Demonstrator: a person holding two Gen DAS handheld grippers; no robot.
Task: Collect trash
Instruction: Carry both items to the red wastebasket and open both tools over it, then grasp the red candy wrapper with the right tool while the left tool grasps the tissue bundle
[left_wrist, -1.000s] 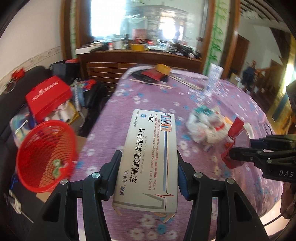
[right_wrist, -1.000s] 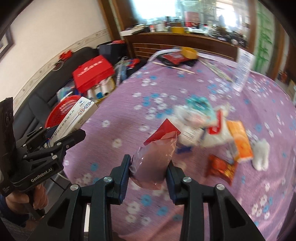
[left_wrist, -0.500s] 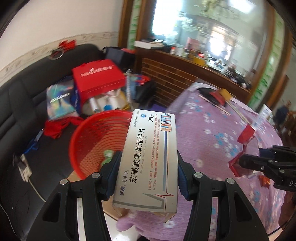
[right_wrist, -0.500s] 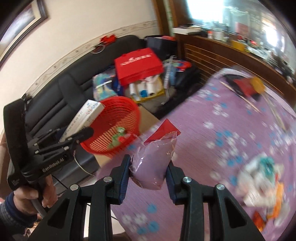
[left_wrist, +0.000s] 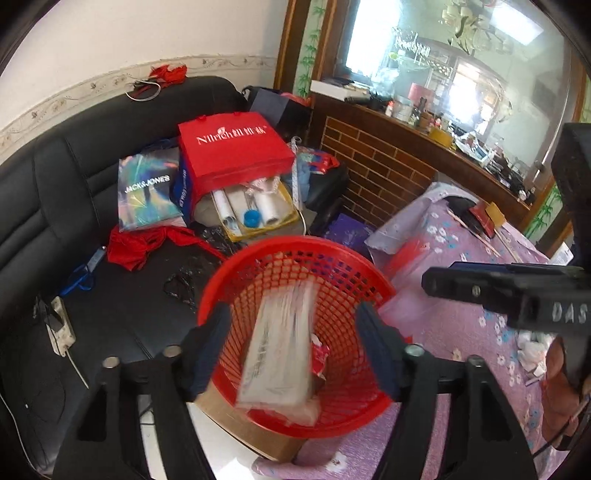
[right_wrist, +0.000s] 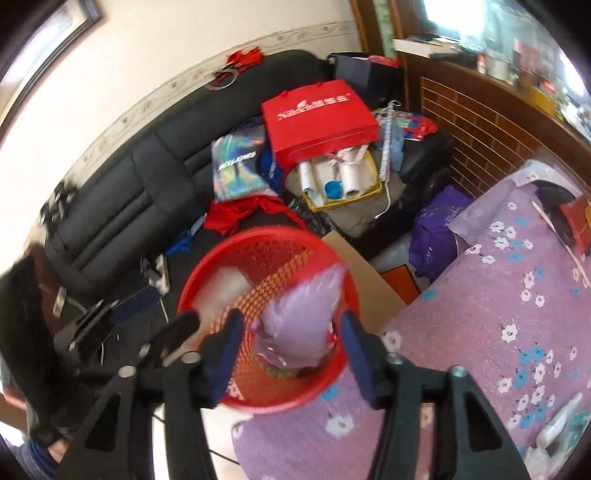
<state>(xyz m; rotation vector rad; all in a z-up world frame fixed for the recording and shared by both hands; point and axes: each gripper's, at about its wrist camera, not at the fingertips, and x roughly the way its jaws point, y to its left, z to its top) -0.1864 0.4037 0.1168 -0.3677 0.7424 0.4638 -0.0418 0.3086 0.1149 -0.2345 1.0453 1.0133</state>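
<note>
A red mesh basket (left_wrist: 343, 258) stands on a cardboard box beside the table; it also shows in the right wrist view (right_wrist: 236, 243). My left gripper (left_wrist: 293, 354) is open above it, and the white medicine box (left_wrist: 279, 350) is blurred, dropping into the basket, free of the pads. My right gripper (right_wrist: 291, 347) is open over the basket too, and the pink plastic bag (right_wrist: 303, 317) is blurred between the spread fingers, falling in. The right gripper's body (left_wrist: 517, 295) shows at the right of the left wrist view.
A black sofa (left_wrist: 44, 192) behind the basket holds a red shopping bag (left_wrist: 236, 147), a Jack & Jones bag (left_wrist: 147, 188) and red cloth. The purple flowered tablecloth (right_wrist: 517, 314) lies to the right. A brown brick-pattern counter (left_wrist: 384, 170) stands behind. A power strip (left_wrist: 61, 328) lies on the sofa.
Both grippers swung left from the table to over the red basket and opened. The medicine box and the pink bag have left the jaws and are falling into the basket.
</note>
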